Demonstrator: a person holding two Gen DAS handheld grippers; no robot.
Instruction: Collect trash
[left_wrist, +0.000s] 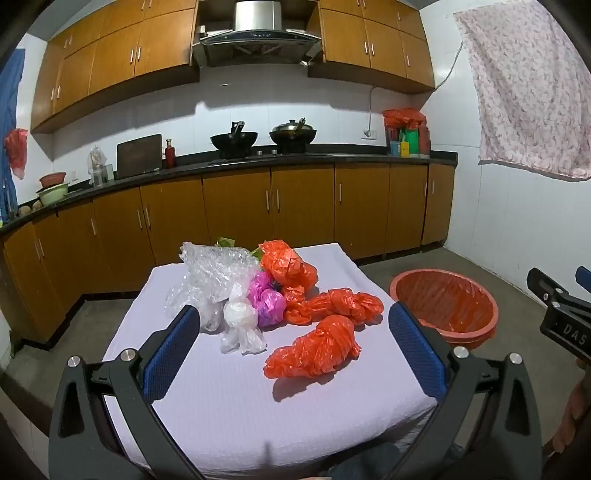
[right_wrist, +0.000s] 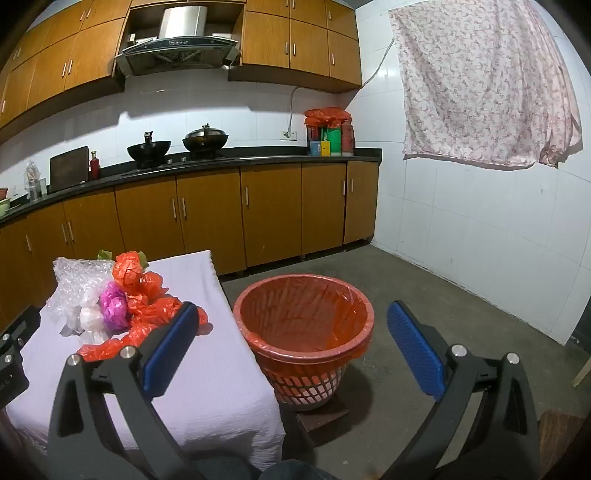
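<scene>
The left claw (left_wrist: 293, 328) stood wide open with nothing between its blue pads, hovering above the near part of the bench (left_wrist: 229, 398). The right claw (right_wrist: 291, 334) was equally wide open and empty, its left pad over the bench edge, its right pad over the floor. The bases of both claws were cut off by the lower frame edge, and a dark shape at the bottom, perhaps the person's knees, was too blurred to tell.

Taking the bin (right_wrist: 306, 321) as landmark: it stood on the floor just right of the bench, lined with an orange bag. Its inside showed only the liner; the bottom was hard to make out. In the left view its near side was hidden behind the claw's right finger.

Left of the bin, on the cloth-covered bench, lay the trash. Nearest was a knotted orange bag (left_wrist: 314, 350), largely hidden behind the right claw's left finger in the right view. Beyond it lay a second orange bag (left_wrist: 336, 306), then a white bag (left_wrist: 240, 321) and a pink bag (left_wrist: 267, 299). Farthest from the bin sat bubble wrap (left_wrist: 210, 280), and behind the pile a third orange bag (left_wrist: 288, 266) with something green half hidden behind it.

Past the bin ran cabinets (right_wrist: 207, 210) under a dark worktop with two woks (right_wrist: 184, 146).
</scene>
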